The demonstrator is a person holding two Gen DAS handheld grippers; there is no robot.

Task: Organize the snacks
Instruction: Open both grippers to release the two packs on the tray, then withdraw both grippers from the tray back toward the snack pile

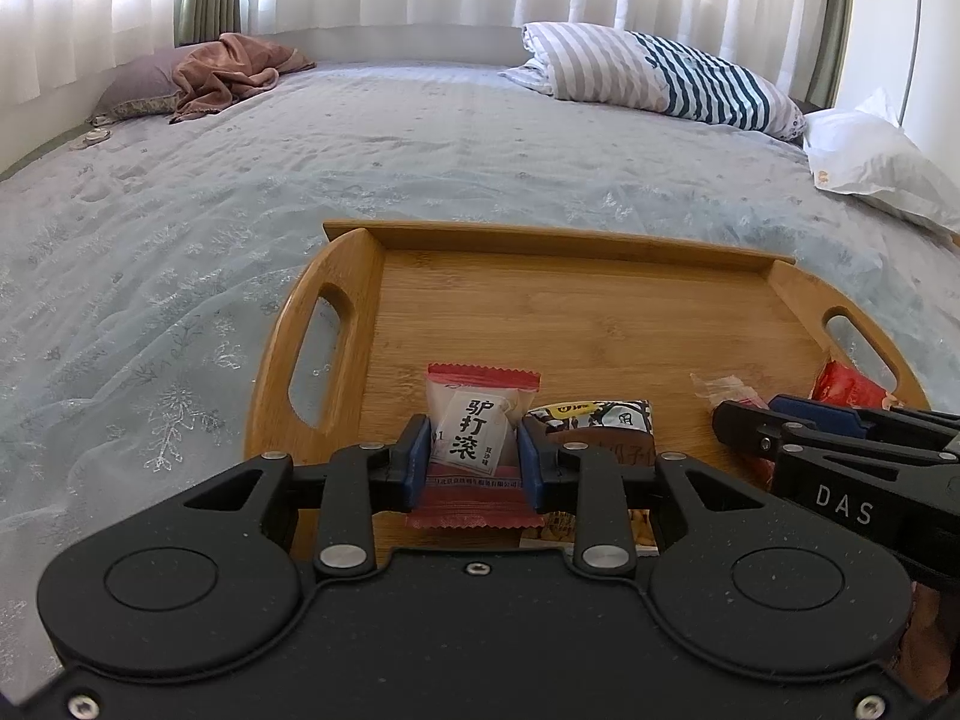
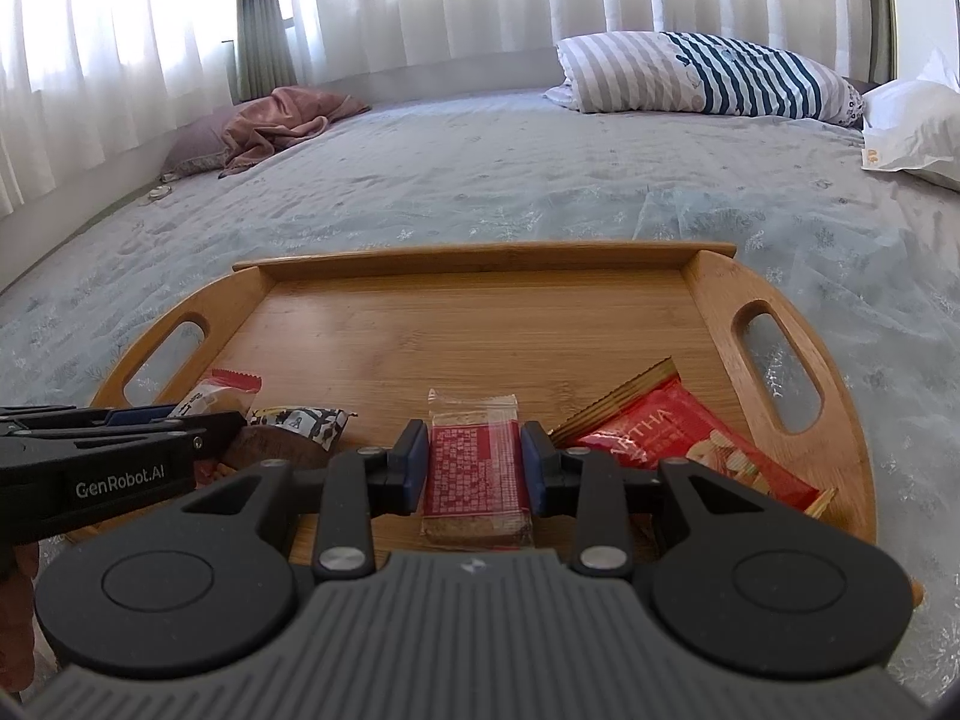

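Observation:
A bamboo tray [image 1: 570, 300] with two cut-out handles lies on the bed. My left gripper [image 1: 474, 456] is shut on a small red-and-white candy packet [image 1: 474, 426] with black characters, over the tray's near left part. My right gripper [image 2: 474, 462] is shut on a clear-wrapped bar with a red label [image 2: 474, 468], near the tray's front middle. A black-and-white patterned snack pack [image 1: 600, 417] lies just right of the candy packet. A larger red snack bag [image 2: 672, 438] rests toward the tray's right handle. The right gripper's side [image 1: 840, 444] shows at the right of the left wrist view.
The tray [image 2: 480, 312] sits on a pale blue embroidered bedspread [image 1: 420, 138]. A striped pillow [image 1: 660, 72] and a white bag [image 1: 870, 150] lie at the far right. A brown blanket on a mauve pillow [image 1: 228, 69] lies far left. White curtains hang behind.

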